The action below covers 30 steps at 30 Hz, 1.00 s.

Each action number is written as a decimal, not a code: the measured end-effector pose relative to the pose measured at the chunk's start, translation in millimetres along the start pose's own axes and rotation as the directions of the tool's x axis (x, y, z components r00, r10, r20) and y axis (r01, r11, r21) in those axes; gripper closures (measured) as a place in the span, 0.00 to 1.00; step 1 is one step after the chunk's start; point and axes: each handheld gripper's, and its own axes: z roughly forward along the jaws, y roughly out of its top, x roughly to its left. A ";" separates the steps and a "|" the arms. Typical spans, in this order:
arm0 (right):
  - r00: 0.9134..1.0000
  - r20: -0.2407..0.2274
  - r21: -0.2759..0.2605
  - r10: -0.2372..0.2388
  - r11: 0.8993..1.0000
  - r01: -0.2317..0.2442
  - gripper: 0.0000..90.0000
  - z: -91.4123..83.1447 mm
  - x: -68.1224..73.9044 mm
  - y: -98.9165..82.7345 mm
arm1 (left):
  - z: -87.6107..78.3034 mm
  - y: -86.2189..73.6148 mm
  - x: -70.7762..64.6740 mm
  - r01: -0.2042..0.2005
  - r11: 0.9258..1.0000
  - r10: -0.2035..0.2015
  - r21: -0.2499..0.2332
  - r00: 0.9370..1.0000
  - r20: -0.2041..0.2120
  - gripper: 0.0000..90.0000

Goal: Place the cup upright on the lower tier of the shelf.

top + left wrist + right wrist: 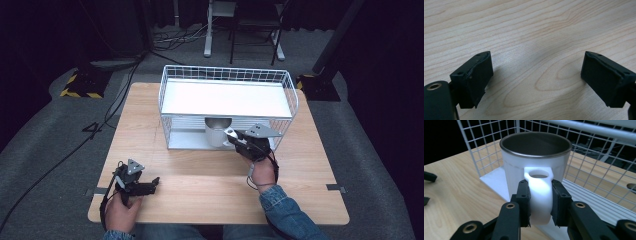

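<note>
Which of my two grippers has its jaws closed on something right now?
The right gripper: its jaws clamp the handle of the white mug at the wire rack. The left gripper stands open over bare table.

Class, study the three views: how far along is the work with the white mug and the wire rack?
Done: the right gripper has clamped the handle of the white mug with the metal rim. In hand: the mug is upright at the open front of the white wire rack, by its lower shelf. Left: whether it goes in or comes out cannot be told, so setting it down and letting go remain. The left gripper rests open over the wooden table.
</note>
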 end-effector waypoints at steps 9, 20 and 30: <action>0.997 0.070 -0.023 0.025 0.999 -0.023 0.80 10.4 -11.7 0.1 | 0.0 0.0 0.0 0.001 1.000 -0.001 -0.001 1.000 0.000 0.12; 0.986 0.163 -0.013 0.029 1.000 -0.027 0.80 27.6 -22.3 -8.1 | -0.1 0.0 0.0 0.000 1.000 0.000 0.001 1.000 -0.001 0.12; 0.983 0.180 -0.008 0.045 0.999 -0.045 0.80 37.9 -27.9 -20.0 | 0.0 0.0 0.0 0.000 1.000 0.000 0.000 1.000 0.000 0.12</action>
